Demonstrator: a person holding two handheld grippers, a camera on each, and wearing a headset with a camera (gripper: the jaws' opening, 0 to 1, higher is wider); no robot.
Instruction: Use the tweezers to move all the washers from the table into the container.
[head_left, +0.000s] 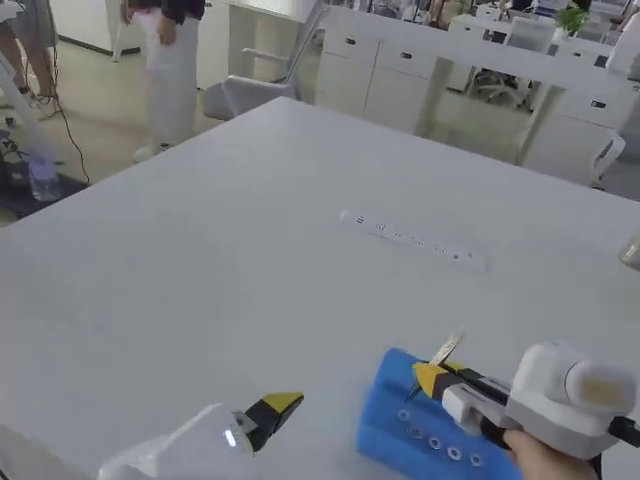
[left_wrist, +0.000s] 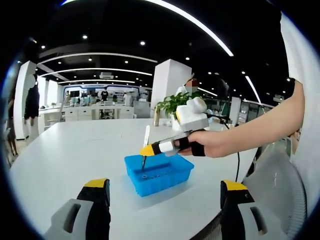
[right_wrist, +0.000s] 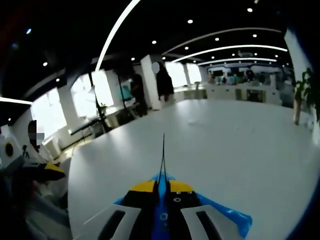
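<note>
A blue container (head_left: 395, 435) sits on the white table (head_left: 200, 260) near its front edge, with several washers (head_left: 435, 442) lying inside. My right gripper (head_left: 425, 375) hovers over the container, shut on the tweezers (head_left: 447, 348). In the left gripper view the tweezers (left_wrist: 145, 150) slant down, their tips just above the container's floor (left_wrist: 160, 172). In the right gripper view the tweezers (right_wrist: 162, 155) run forward between the shut jaws, with washers (right_wrist: 176, 199) below. Left of the container, my left gripper (head_left: 280, 405) stands open, nothing between its fingers (left_wrist: 100, 192).
A white power strip (head_left: 410, 240) lies mid-table beyond the container. A person (head_left: 170, 60) stands past the table's far left corner, beside a chair (head_left: 250, 95). White cabinets (head_left: 480, 70) line the back. A potted plant (left_wrist: 172, 102) stands at a table edge.
</note>
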